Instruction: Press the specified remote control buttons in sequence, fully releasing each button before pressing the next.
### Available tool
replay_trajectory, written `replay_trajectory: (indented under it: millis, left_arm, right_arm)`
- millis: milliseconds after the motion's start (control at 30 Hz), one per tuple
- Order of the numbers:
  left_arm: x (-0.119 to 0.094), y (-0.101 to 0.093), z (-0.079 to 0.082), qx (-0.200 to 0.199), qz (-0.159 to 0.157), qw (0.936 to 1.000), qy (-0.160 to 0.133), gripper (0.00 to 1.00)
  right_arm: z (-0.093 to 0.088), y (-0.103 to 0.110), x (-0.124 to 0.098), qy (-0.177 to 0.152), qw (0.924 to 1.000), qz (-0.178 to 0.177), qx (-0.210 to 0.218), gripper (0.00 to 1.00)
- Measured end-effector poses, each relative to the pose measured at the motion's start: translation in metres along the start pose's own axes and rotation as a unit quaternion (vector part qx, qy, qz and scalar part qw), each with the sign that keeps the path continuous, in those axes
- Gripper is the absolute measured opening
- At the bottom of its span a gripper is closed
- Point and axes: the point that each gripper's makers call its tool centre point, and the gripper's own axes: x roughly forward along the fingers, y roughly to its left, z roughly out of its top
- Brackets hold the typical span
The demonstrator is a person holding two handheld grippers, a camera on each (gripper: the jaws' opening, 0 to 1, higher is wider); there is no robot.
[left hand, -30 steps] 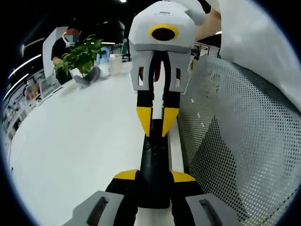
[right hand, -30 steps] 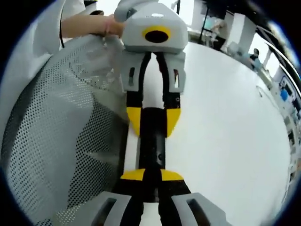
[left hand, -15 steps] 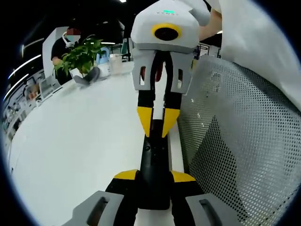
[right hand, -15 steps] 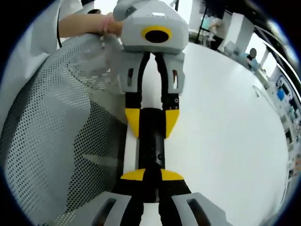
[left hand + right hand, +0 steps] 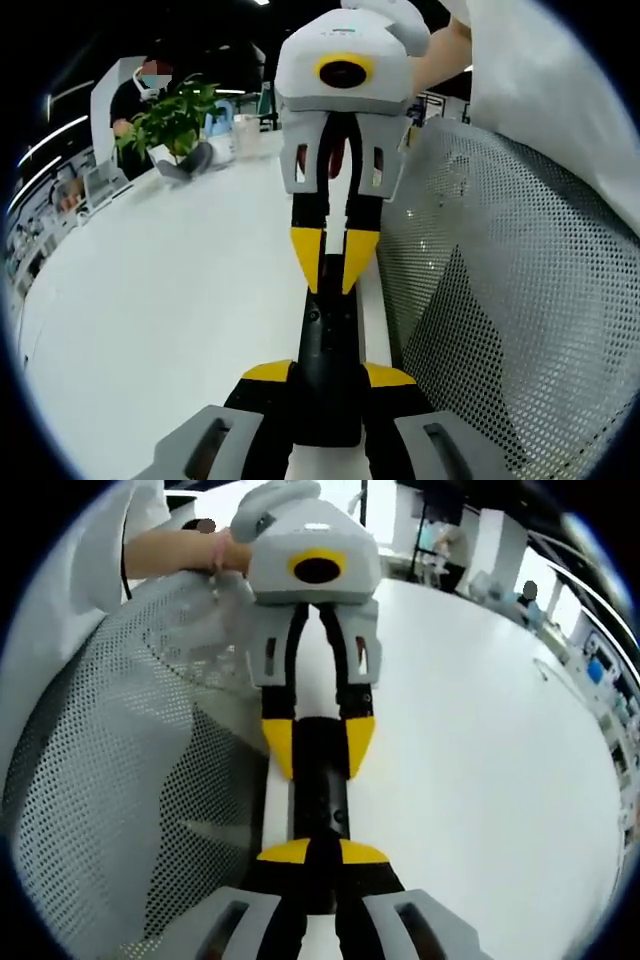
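In the left gripper view, the left tool (image 5: 327,375) grips 1 end of the black remote (image 5: 328,345) over the white bench (image 5: 170,300); the right tool (image 5: 333,262), jaws nearly closed, meets the remote's far end.

In the right gripper view, the right tool (image 5: 312,852) sits closed to the remote (image 5: 318,810), and the left tool (image 5: 318,748) clamps its far end.

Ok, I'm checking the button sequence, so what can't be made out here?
- Buttons on the long black remote control: left gripper view, too small and dark to read; the yellow-tipped right gripper covers its far end.
- Whether that gripper touches a button: its tips hide the contact.
- The remote's other end: right gripper view, gripped by the left gripper.
- Person behind the green leafy plant: left gripper view, small, partly behind leaves.
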Motion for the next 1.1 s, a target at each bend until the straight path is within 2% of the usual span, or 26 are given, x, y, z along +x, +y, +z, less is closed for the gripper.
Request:
replay_trajectory:
  millis: [133, 300, 400, 500, 600, 633, 733, 800, 867, 1100]
  left_arm:
    - [-0.0002, -0.0001, 0.0000, 0.000, 0.000, 1.0000, 0.000, 0.25]
    - [-0.0002, 0.0000, -0.0002, -0.001, 0.000, 1.0000, 0.000, 0.25]
    - [-0.0002, 0.0000, -0.0001, -0.001, 0.000, 1.0000, 0.000, 0.25]
    - [-0.0003, 0.0003, 0.0003, -0.002, -0.001, 1.0000, -0.001, 0.25]
    - [-0.0002, 0.0009, 0.0006, -0.003, -0.001, 1.0000, -0.001, 0.25]
    - [-0.0001, 0.0011, 0.0006, -0.002, -0.001, 1.0000, -0.001, 0.25]
    - [0.0000, 0.0019, 0.0010, -0.002, 0.000, 1.0000, -0.001, 0.25]
    - [0.0001, 0.0026, 0.0011, -0.002, -0.001, 1.0000, -0.001, 0.25]
    - [0.0002, 0.0027, 0.0013, -0.001, 0.000, 1.0000, -0.001, 0.25]
    - [0.0010, 0.0044, 0.0012, -0.001, 0.000, 1.0000, -0.001, 0.25]
  right_arm:
    - [0.0010, 0.0000, 0.0012, 0.012, 0.9998, -0.002, -0.015, 0.05]
    - [-0.0002, 0.0005, 0.0025, 0.062, 0.9966, 0.014, -0.052, 0.05]
    - [-0.0003, -0.0003, 0.0033, 0.081, 0.9953, 0.021, -0.049, 0.04]
    - [-0.0014, -0.0017, 0.0025, 0.096, 0.9949, 0.032, -0.002, 0.04]
    - [-0.0019, -0.0026, 0.0025, 0.097, 0.9946, 0.034, -0.013, 0.04]
    - [-0.0022, -0.0021, 0.0024, 0.101, 0.9938, 0.031, -0.034, 0.04]
    - [-0.0031, -0.0025, 0.0022, 0.099, 0.9941, 0.026, -0.037, 0.04]
    - [-0.0033, -0.0049, 0.0015, 0.081, 0.9962, 0.024, -0.023, 0.04]
    - [-0.0040, -0.0045, 0.0006, 0.062, 0.9975, 0.019, -0.030, 0.05]
    - [-0.0038, -0.0044, -0.0001, 0.025, 0.9990, -0.004, -0.037, 0.05]
